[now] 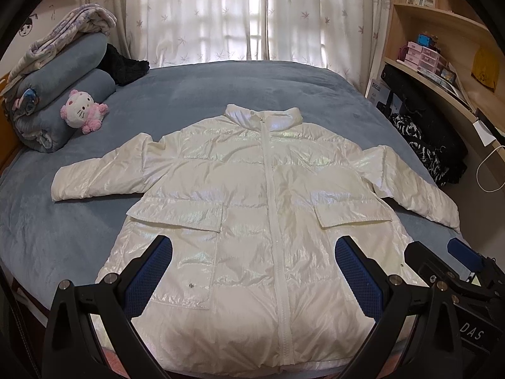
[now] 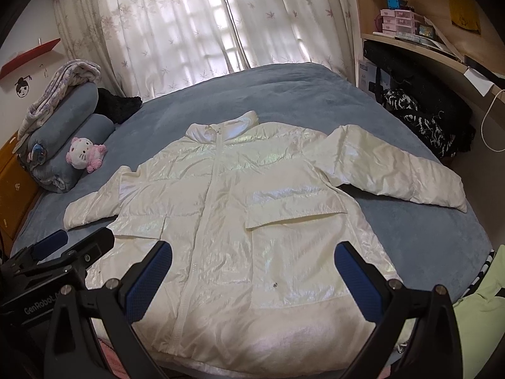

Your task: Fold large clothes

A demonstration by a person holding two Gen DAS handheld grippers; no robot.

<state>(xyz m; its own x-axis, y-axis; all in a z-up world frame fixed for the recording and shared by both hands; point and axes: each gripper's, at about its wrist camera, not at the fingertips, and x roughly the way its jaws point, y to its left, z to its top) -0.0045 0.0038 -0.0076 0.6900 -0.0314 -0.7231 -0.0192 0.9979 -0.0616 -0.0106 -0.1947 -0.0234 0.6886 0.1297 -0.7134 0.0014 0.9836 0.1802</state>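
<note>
A shiny white puffer jacket (image 1: 252, 195) lies flat and face up on the blue-grey bed (image 1: 195, 94), zipped, collar far, hem near, both sleeves spread out. It also shows in the right wrist view (image 2: 240, 208). My left gripper (image 1: 252, 271) is open and empty, held above the hem, its blue pads (image 1: 356, 268) wide apart. My right gripper (image 2: 252, 274) is open and empty above the hem's right half. The right gripper also shows at the right edge of the left wrist view (image 1: 442, 255), and the left gripper shows at the left of the right wrist view (image 2: 79, 246).
Rolled grey bedding (image 1: 60, 94) with a folded quilt and a pink-white plush cat (image 1: 82, 112) lie at the bed's far left. A black garment (image 1: 126, 63) lies beside them. Curtains (image 1: 252, 12) hang behind. Wooden shelves (image 1: 442, 31) and dark bags (image 1: 423, 139) stand on the right.
</note>
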